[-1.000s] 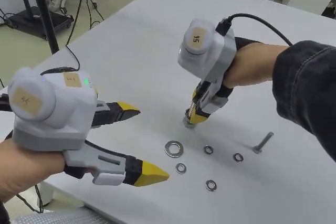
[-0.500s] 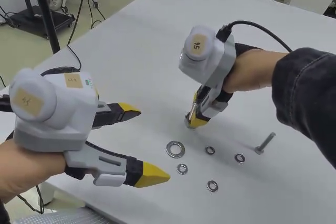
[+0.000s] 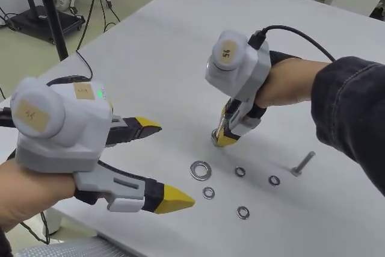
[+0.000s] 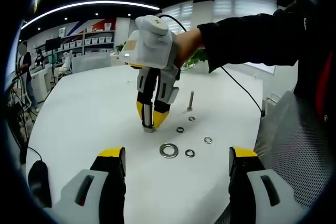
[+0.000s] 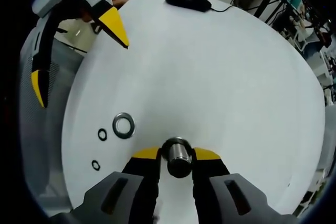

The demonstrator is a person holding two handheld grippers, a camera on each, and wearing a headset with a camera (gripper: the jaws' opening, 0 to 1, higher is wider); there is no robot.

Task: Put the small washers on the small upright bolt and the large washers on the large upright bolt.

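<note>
Large bolt (image 3: 215,138): upright, clamped between the jaws of the right gripper (image 3: 221,139), lower end down on the bench (image 3: 150,58). Seen end-on in the right gripper view (image 5: 178,158), with a yellow tip touching each side. Seen in the left gripper view as a short grey stub (image 4: 148,127) under the yellow tips.

Right gripper (image 5: 177,155): pointed steeply downward, jaws narrow and shut on the bolt, held by a hand in a dark sleeve. Visible in the left gripper view (image 4: 149,124) past the washers.

Large washer (image 3: 200,170): flat on the bench, just beside the large bolt on the near side, not touching it. Also (image 4: 169,150) and (image 5: 124,125).

Small washers, four, flat and apart from one another: one (image 3: 240,171) right of the large washer, one (image 3: 209,192) just nearer than it, one (image 3: 274,180) further right, one (image 3: 243,212) nearest the bench edge.

Small bolt (image 3: 302,164): lying on its side by the look of the head view, beside the rightmost small washer, well apart from the large bolt. Also (image 4: 190,100).

Left gripper (image 3: 170,162): over the near left part of the bench, jaws spread wide, nothing between them, yellow tips aimed toward the washers. Own jaws at (image 4: 177,153); also seen at (image 5: 79,64).

Mouse (image 5: 188,1): dark, on the bench, well apart from the washers.
</note>
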